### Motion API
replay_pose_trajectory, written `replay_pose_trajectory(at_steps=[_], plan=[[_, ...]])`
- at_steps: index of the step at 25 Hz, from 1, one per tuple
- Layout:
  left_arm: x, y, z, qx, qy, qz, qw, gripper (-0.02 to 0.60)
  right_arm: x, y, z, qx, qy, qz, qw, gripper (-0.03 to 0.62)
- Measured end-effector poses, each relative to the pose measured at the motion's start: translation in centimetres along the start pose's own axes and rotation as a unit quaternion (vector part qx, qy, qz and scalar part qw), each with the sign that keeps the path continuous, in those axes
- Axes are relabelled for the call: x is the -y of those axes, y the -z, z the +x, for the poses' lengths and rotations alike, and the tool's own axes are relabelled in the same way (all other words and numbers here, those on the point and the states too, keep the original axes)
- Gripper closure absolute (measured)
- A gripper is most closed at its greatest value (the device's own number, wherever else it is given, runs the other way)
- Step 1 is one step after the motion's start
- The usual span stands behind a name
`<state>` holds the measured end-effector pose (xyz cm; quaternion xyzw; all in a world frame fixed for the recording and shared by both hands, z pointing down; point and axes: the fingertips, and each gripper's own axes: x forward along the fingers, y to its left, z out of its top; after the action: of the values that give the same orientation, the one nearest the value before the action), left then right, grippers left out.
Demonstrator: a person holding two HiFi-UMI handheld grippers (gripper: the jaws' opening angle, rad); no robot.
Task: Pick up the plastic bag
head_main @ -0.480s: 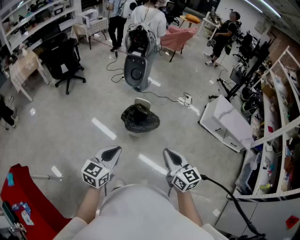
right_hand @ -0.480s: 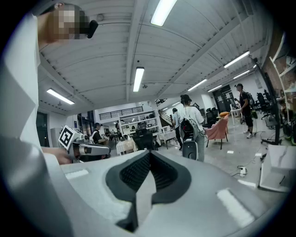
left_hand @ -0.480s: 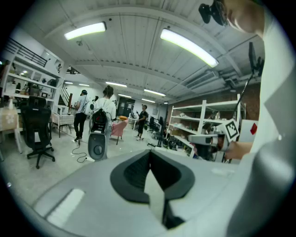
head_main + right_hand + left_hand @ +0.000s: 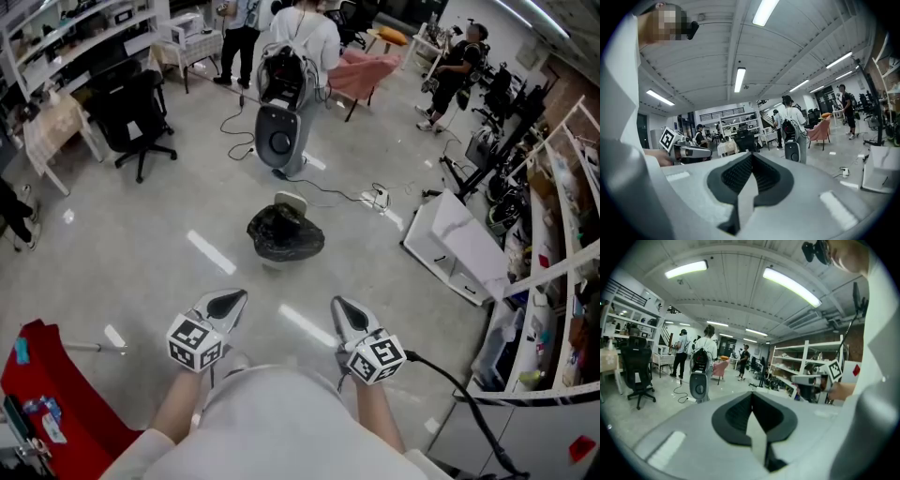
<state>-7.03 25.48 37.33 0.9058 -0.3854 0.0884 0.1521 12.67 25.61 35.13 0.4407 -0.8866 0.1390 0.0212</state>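
A crumpled black plastic bag [image 4: 286, 234] lies on the grey floor in the head view, some way ahead of me. My left gripper [image 4: 228, 302] and right gripper [image 4: 341, 307] are held close to my body, well short of the bag, both shut and holding nothing. In the left gripper view the shut left gripper [image 4: 752, 398] points level across the room; the bag is hidden there. The right gripper view shows the right gripper [image 4: 751, 159] the same way, jaws together, bag out of sight.
A grey machine [image 4: 279, 139] with a backpack stands beyond the bag, cables and a power strip [image 4: 378, 198] beside it. Several people stand at the back. A white board [image 4: 454, 241] and shelving [image 4: 553, 234] lie right, a black office chair [image 4: 133, 117] left, a red cart [image 4: 47, 398] near left.
The view has shifted slightly; the bag and machine sit a little further right and down in the frame. Both grippers stay shut in the same pose.
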Motion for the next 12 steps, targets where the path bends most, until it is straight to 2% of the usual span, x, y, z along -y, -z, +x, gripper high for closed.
replay_pose_trajectory(at_steps=[12], plan=[[-0.5, 0.8, -1.1, -0.009, 0.005, -0.001, 1.0, 0.577, -1.7, 0.5, 0.6, -0.004, 0.0, 0.001, 1.0, 0.592]])
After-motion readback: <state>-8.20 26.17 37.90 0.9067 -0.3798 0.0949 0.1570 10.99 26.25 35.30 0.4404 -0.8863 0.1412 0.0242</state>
